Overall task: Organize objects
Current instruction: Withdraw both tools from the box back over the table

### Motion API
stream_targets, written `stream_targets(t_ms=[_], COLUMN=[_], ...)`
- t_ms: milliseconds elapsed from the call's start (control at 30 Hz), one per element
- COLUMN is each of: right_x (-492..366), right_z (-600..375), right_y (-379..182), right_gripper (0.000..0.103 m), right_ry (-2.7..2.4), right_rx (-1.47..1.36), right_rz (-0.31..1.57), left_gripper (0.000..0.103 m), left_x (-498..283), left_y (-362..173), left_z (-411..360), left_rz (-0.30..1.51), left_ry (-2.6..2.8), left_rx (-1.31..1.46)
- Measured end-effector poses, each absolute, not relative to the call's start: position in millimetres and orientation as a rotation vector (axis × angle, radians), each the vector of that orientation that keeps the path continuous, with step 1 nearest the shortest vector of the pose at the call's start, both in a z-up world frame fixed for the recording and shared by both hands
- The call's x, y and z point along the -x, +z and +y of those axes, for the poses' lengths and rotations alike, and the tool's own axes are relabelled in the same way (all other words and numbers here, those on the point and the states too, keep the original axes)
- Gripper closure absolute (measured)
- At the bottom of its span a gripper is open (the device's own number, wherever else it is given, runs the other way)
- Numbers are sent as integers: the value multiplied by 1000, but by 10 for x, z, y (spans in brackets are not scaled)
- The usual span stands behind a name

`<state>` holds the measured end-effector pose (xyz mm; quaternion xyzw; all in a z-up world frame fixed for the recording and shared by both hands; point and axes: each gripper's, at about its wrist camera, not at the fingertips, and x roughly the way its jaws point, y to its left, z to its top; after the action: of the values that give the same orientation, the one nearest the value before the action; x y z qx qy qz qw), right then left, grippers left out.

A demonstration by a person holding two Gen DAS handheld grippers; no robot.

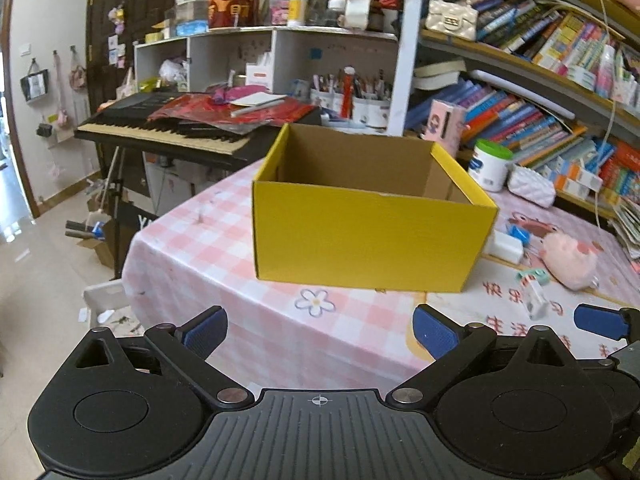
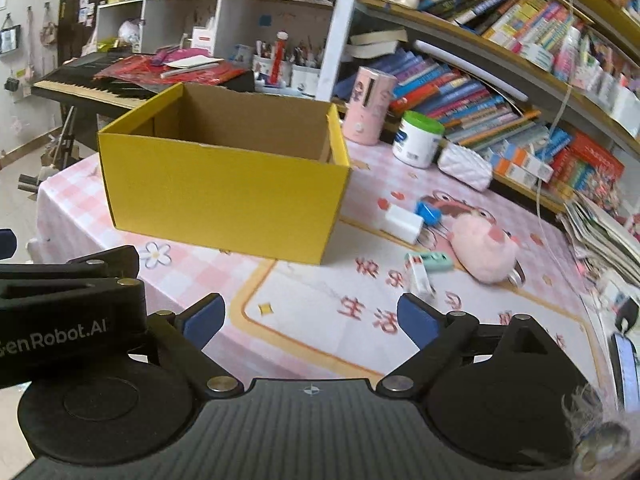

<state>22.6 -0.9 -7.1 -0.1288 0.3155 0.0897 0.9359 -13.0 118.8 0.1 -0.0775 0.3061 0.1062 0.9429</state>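
Left wrist view gives us the yellow box [image 1: 368, 236] square ahead on the surface [image 1: 224, 240], which wears a pink checked cloth. The box is open-topped cardboard, yellow outside and plain brown inside, and we see nothing in the part of its interior that shows. Its long axis runs across our view, one long yellow wall facing us, upright, with its far right corner turned slightly away.

Our left tongs [image 1: 320, 334] stand released, blue pads wide apart with nothing between them, short of the box. Our right tongs [image 2: 312, 318] are likewise spread and empty, just to the right of the left ones.

To the right of the box, on the surface, lie the small things. A white charger block [image 2: 402, 222] sits nearest the box's right wall, with a blue sharpener-like piece [image 2: 428, 210] just beside it. Further right lies a pink plush toy [image 2: 484, 252], and near it, towards us, a mint-green clip [image 2: 436, 260] and a small white-and-red item [image 2: 420, 278]; what that last one is we cannot tell. Behind the box, to the right, stand a pink cylinder [image 2: 370, 106] and a white tub with a green lid [image 2: 418, 138].
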Motion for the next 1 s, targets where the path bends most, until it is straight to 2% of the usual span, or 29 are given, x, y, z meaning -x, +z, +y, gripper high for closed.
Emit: stream_targets(t_ms=[500,1000], right_x=[-41,-58], right_z=[-388,-1097], right_y=[-165,-214], right_gripper=[6,5], right_ry=[69,-117], right_rx=[218,149], right_rz=[697,730], left_gripper=[1,1], left_x=[198,-105], left_y=[-56,-90], left_z=[875,230], left_rz=[660,679], left_ry=[112,-64], left_rx=[121,58])
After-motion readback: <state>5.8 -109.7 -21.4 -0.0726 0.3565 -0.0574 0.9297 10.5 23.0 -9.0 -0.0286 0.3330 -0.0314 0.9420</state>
